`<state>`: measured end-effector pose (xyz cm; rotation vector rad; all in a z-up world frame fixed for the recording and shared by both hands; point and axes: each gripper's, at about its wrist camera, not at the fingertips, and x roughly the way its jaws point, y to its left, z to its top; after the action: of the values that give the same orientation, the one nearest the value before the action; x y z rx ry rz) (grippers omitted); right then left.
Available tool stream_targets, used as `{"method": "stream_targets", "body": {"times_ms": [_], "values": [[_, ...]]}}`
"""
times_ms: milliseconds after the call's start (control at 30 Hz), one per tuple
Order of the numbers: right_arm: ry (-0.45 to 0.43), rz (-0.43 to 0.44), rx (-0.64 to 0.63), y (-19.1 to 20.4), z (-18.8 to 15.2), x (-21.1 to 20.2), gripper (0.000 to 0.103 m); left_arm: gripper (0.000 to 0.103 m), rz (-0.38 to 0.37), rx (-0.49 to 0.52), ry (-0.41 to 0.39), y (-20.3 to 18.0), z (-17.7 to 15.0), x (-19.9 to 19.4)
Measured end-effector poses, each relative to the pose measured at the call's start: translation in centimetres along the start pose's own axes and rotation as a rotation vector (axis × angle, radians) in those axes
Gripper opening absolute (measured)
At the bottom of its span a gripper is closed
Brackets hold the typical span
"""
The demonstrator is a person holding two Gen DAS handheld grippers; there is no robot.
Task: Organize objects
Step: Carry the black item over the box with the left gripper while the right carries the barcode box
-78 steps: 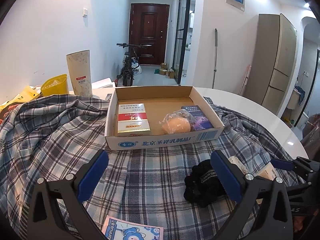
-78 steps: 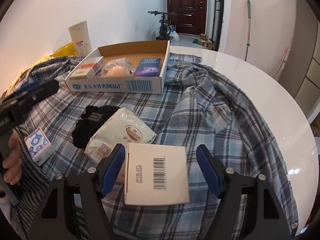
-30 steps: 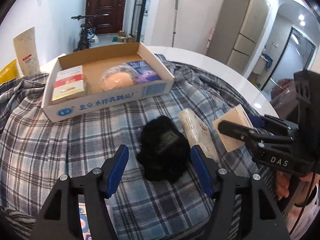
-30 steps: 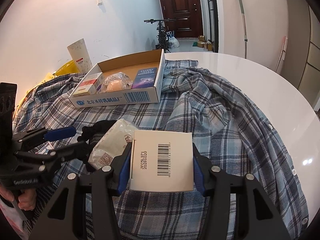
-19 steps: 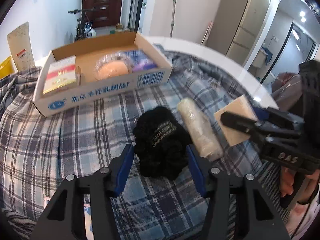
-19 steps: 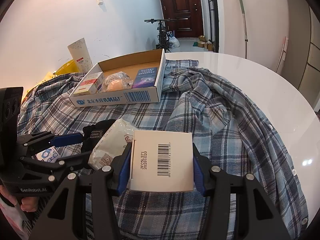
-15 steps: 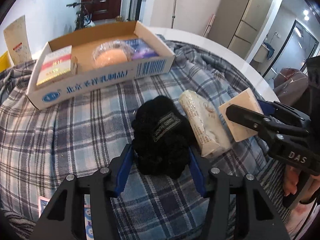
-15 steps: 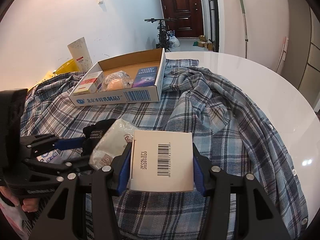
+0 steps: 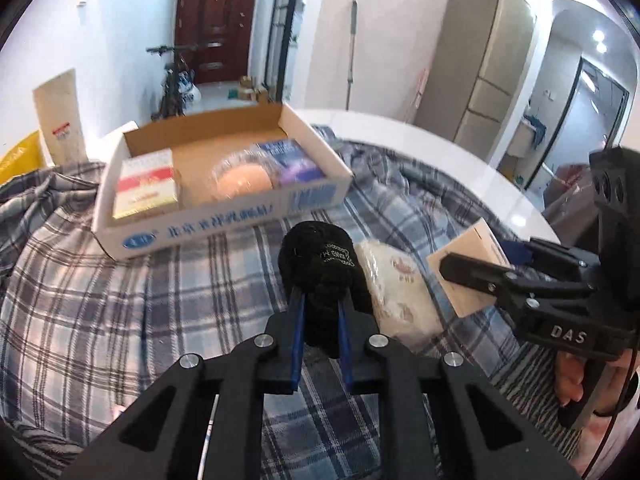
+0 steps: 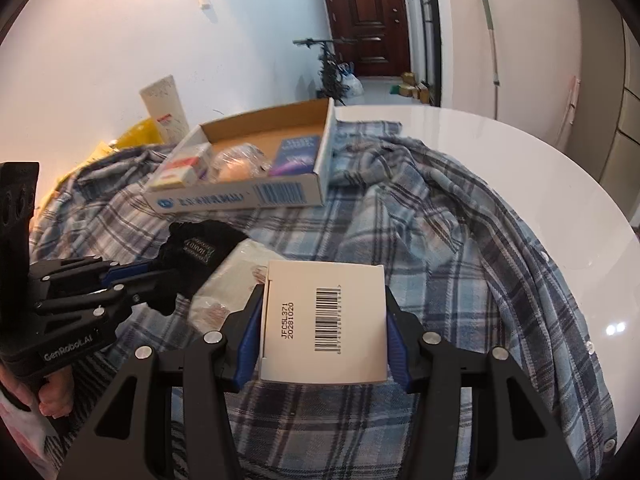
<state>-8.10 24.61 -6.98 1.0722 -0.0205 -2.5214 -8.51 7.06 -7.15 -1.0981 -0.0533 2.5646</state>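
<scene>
My left gripper [image 9: 318,300] is shut on a black knitted bundle [image 9: 320,256] with a sewn label, pinching its near end just above the plaid cloth [image 9: 80,300]. In the right wrist view the same bundle [image 10: 200,244] sticks out of the left gripper [image 10: 160,268] at the left. My right gripper [image 10: 325,314] is shut on a white box [image 10: 320,292] with a barcode, its pads pressing both sides. A white crinkly packet [image 9: 396,292] lies between the bundle and the box. Beyond stands an open cardboard tray [image 9: 224,228] holding a red-and-white box [image 9: 146,188], a wrapped orange bun [image 9: 244,176] and a purple box [image 9: 292,160].
The plaid cloth covers much of a round white table [image 10: 520,160], bare at the right. A beige paper roll [image 9: 60,120] and a yellow bag [image 9: 16,156] stand behind the tray at the left. A hand [image 9: 568,376] holds the right gripper's handle.
The left gripper's jaws have closed from wide apart onto the black bundle, which now sits squeezed and slightly raised. The right gripper and its white box have not moved.
</scene>
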Motion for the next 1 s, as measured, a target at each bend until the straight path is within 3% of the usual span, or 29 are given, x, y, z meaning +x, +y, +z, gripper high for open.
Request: {"method": "stream_targets", "body": {"times_ms": [133, 400, 533, 800, 1000], "values": [[-0.046, 0.021, -0.007, 0.3, 0.1, -0.7, 0.052, 0.015, 0.087, -0.037, -0.088, 0.9, 0.4, -1.7], [-0.103, 0.020, -0.029, 0.9, 0.5, -1.7, 0.052, 0.015, 0.096, -0.117, -0.188, 2.5, 1.2, -4.4], [-0.144, -0.009, -0.064, 1.8, 1.6, -2.9, 0.052, 0.015, 0.179, -0.122, -0.225, 2.4, 2.2, -6.4], [-0.212, 0.009, -0.125, 5.3, 7.5, -6.7, 0.051, 0.015, 0.251, -0.052, -0.283, 1.6, 6.5, -10.4], [-0.318, -0.045, -0.162, 7.4, 13.3, -8.2, 0.051, 0.015, 0.252, -0.151, -0.366, 3.6, 12.1, -11.8]]}}
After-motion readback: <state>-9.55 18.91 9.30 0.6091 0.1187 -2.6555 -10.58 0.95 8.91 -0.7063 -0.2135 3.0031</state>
